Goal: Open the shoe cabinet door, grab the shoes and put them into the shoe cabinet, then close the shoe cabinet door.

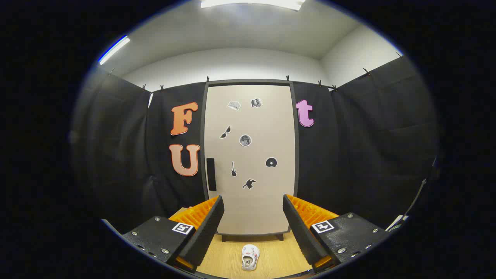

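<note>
Shoe cabinet (248, 155): I see one, door shut, seven stickers on it. One white shoe (250, 257) lies between my spread, empty claw (252, 228).

Light wood floor (279, 259), 1 white shoe (250, 257) lying on it, shoe cabinet (250, 162) standing beyond

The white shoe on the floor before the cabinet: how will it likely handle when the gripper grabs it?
The white shoe looks small and soft-sided, so probably light, and its upper may give under pressure. It lies flat on the wooden floor, so rolling seems unlikely. The gripper is open, its fingers well apart and nothing between them.
</note>
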A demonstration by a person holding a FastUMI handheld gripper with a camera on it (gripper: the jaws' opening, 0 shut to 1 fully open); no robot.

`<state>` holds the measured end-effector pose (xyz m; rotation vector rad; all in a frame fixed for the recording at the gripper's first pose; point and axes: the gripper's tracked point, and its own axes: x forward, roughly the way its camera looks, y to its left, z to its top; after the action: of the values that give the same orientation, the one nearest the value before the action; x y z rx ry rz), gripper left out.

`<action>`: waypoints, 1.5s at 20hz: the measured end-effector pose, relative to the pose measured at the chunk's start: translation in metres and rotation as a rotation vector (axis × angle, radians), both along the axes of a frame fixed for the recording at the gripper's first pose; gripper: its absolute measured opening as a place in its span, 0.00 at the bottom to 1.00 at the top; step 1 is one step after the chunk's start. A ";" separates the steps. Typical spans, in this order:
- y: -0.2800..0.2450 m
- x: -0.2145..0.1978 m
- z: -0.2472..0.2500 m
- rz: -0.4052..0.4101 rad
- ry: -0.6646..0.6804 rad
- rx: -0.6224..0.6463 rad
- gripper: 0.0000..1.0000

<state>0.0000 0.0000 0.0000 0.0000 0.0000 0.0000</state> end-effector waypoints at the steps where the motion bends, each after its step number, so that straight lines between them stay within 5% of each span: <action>1: 0.001 0.000 0.000 0.002 -0.001 0.001 0.95; 30: 0.112 0.077 -0.008 0.056 0.007 -0.010 0.95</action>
<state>0.0769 0.1119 -0.0079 -0.0104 0.0072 0.0561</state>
